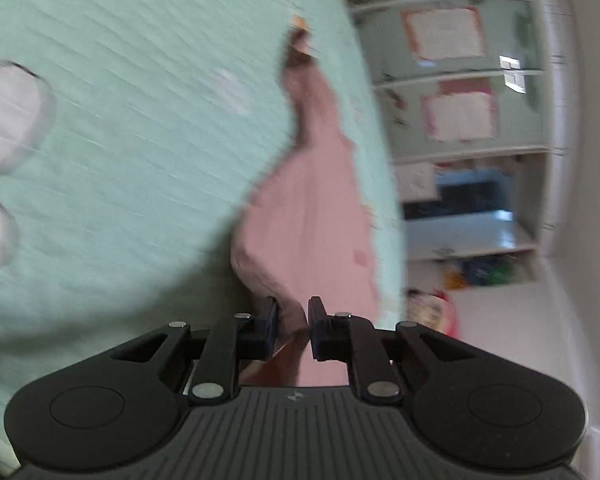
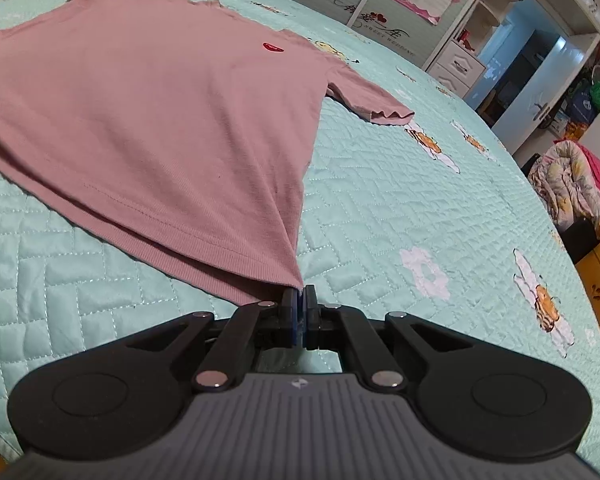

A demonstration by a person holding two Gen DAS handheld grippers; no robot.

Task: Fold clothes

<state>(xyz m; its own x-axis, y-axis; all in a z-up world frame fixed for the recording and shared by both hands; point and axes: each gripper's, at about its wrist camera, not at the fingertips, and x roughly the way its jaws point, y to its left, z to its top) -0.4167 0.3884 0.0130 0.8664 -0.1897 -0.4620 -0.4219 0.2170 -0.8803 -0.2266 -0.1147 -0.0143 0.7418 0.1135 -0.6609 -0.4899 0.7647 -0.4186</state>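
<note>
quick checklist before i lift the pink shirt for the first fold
1. Right gripper shut on the shirt's hem corner: ok.
2. Left gripper clamped on pink fabric: cannot tell; cloth sits between its fingers, a small gap shows and the view is blurred.
3. Shirt lying flat on the quilt: ok in the right wrist view.
4. Right sleeve spread out, not tucked under: ok.
5. Nothing lying on the shirt: ok for the part in view.
</note>
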